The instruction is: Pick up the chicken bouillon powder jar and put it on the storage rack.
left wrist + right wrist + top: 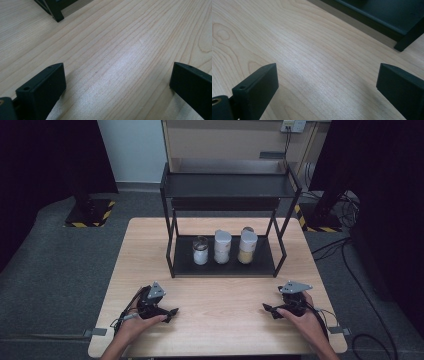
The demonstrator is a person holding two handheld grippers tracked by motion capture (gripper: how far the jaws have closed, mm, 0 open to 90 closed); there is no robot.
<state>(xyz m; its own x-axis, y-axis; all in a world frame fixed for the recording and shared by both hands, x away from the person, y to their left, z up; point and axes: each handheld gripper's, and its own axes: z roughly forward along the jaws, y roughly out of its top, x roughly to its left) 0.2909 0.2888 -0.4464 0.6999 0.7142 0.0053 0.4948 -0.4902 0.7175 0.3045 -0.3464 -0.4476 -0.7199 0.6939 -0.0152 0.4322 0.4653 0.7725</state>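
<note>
Both grippers are sitting low on the wooden table (150, 255) near the front edge, and neither one is carrying anything. The left gripper (171, 312) is showing its jaws spread wide over bare wood, and the right gripper (266, 309) is doing the same.

The nearest things to grab are 3 jars lined up on the bottom shelf of the black rack (225, 265): a short clear jar (200, 251) with white stuff in it, a taller white jar (222, 247) in the middle, and a jar of tan grains (247, 247) on the right.

My worry: they're standing really close to each other, so a wide-open claw going for the middle one is probably bumping a neighbour over. The top shelf and the slanted side struts are also crowding the way in, so a gripper could be clipping them.
</note>
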